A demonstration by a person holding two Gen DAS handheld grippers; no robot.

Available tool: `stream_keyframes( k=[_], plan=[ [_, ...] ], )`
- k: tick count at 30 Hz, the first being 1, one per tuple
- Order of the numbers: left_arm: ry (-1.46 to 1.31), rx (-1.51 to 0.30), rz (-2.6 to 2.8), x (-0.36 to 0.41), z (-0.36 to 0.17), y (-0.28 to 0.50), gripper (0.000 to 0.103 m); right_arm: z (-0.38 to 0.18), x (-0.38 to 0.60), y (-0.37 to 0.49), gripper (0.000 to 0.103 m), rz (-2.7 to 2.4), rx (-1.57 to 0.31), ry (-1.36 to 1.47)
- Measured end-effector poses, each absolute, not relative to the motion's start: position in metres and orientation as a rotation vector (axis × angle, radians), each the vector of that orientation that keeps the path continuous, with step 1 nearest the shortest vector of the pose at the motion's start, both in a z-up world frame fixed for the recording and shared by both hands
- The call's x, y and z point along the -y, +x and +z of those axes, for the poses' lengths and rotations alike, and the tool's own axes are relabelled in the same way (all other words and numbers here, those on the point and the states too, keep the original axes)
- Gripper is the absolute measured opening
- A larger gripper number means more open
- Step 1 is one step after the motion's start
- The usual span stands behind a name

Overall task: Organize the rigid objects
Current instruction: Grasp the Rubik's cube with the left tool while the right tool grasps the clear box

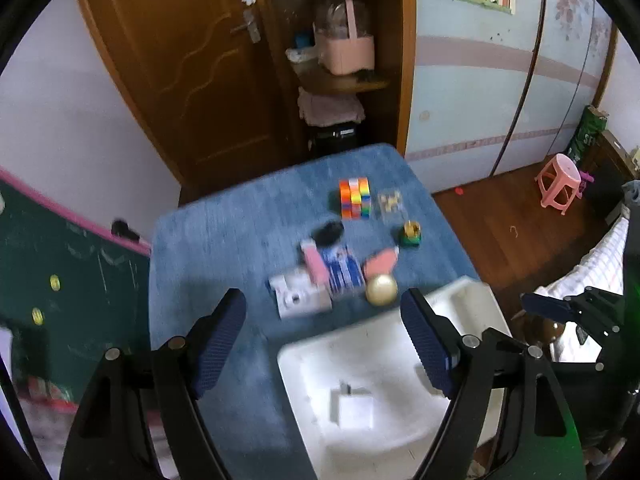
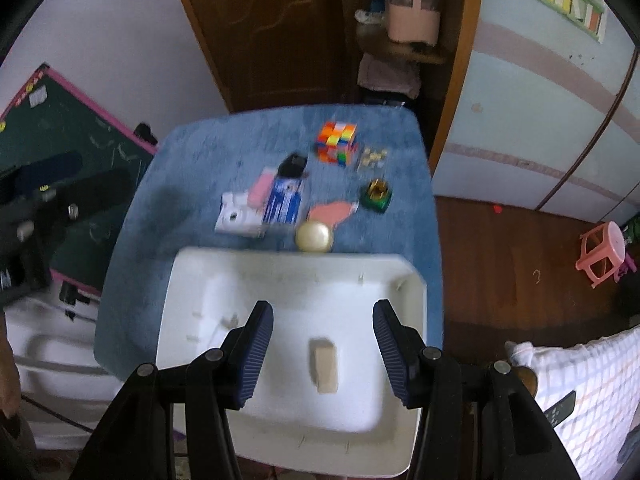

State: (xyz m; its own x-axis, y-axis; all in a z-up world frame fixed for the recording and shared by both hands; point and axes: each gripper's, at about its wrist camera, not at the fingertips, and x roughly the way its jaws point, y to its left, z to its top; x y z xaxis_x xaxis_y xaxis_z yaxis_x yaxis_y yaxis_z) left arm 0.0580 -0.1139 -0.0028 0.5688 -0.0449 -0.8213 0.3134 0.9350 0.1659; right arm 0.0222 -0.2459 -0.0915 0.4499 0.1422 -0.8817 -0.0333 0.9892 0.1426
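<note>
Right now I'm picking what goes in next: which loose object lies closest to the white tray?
The cream ball, almost at the tray's far rim; the others lie farther back.

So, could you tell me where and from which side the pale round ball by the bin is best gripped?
Grip the pale ball across its widest middle, coming from above. It sits close against the white bin, and the pink piece crowds its far side, so the left and right flanks look freest.
</note>
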Motion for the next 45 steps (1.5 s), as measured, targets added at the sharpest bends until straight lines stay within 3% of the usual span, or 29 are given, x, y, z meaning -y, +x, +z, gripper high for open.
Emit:
stream_keyframes(
  k=[9,13,16,32,45],
  plan=[
    [0.273,-0.956,-0.296,0.133,0.032,0.142,0.082,-0.047,0.285,0.09,0.053,0.006,-1.02,0.153],
    [0.314,-0.967,-0.304,0.153,0.021,0.185,0.083,-0.039,0.301,0.125,0.053,-0.045,-1.0,0.169],
    [0.32,-1.004,-0.33,0.167,0.0,0.218,0.083,-0.043,0.308,0.151,0.059,-0.061,-0.997,0.194],
    [0.379,-1.334,-0.341,0.215,-0.187,0.338,0.083,-0.192,0.322,0.253,0.06,-0.123,-1.223,0.306],
    [0.401,-1.428,-0.312,0.227,-0.238,0.348,0.083,-0.244,0.316,0.272,0.06,-0.111,-1.297,0.359]
  ],
)
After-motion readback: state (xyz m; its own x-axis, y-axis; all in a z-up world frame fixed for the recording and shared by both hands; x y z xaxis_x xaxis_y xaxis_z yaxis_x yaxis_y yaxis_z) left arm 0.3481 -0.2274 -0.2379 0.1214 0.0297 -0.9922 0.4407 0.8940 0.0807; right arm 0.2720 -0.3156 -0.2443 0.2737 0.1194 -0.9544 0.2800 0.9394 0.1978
